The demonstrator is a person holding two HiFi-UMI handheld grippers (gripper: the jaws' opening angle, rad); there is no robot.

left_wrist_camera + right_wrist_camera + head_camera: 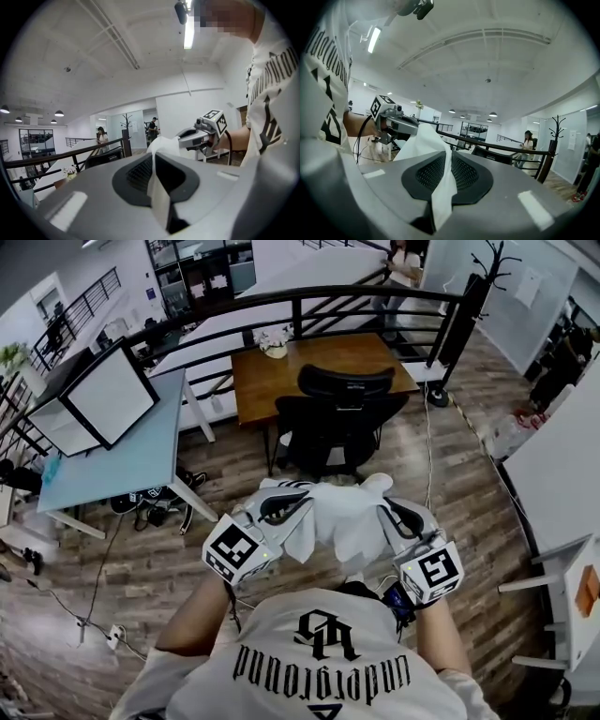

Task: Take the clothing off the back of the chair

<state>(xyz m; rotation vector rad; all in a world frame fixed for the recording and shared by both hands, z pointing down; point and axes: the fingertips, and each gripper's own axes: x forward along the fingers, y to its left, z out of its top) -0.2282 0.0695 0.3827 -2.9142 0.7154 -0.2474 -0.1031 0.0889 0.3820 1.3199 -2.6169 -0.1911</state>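
Just beyond the person's printed T-shirt (pixel 319 667), the left gripper (pixel 281 507) and right gripper (pixel 401 518) each pinch an edge of the white garment (pixel 342 526), which hangs between them, clear of the black office chair (pixel 342 418), on the chair's near side.

Holds a gripper in each hand, out before the chest, side by side, both pointing forward and about level. Carries the left gripper (pixel 284 506) with its marker cube nearest the body, jaws pressed together on a fold of white cloth (pixel 337 521). Carries the right gripper (pixel 405 518) near it at the same height, jaws likewise clamped on the cloth. Reaches forward with bare left forearm (pixel 192 615) and bare right forearm (pixel 442 638), angled in from the shoulders.
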